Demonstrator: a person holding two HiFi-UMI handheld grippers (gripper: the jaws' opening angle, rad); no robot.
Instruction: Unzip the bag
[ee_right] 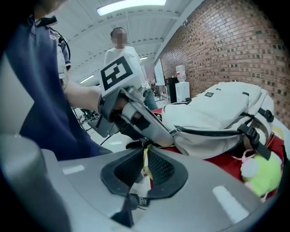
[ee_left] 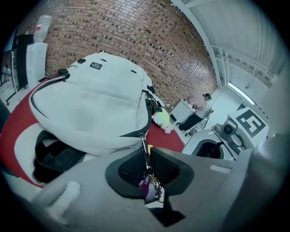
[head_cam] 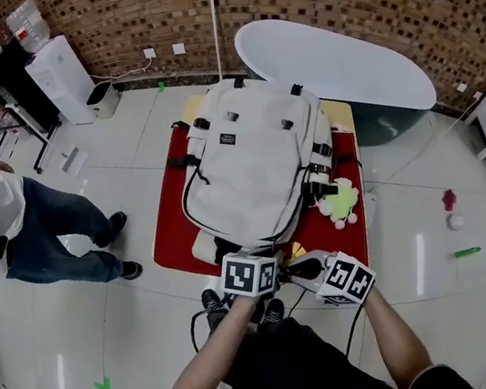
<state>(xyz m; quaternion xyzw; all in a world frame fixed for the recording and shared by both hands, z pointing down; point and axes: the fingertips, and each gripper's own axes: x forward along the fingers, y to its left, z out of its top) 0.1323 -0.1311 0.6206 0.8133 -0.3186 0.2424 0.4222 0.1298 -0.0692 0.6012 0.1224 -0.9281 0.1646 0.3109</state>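
A white backpack (head_cam: 252, 164) lies on a red mat (head_cam: 170, 229), its dark zip line running along the near side. At the bag's near edge my left gripper (head_cam: 275, 276) is shut on the metal zip pull (ee_left: 145, 152). The pull's small chain and purple charm hang between the pads (ee_left: 131, 170). Close to its right, my right gripper (head_cam: 316, 271) is shut on a thin yellow tag (ee_right: 145, 158) at the bag's edge. In the right gripper view the left gripper's fingers (ee_right: 154, 129) reach to the zip end of the backpack (ee_right: 217, 113).
A yellow-green plush toy (head_cam: 341, 202) hangs at the bag's right side. A person in a white shirt and jeans (head_cam: 18, 227) stands at the left. A white oval table (head_cam: 332, 63) is behind the mat. Small items (head_cam: 450, 200) lie on the floor at the right.
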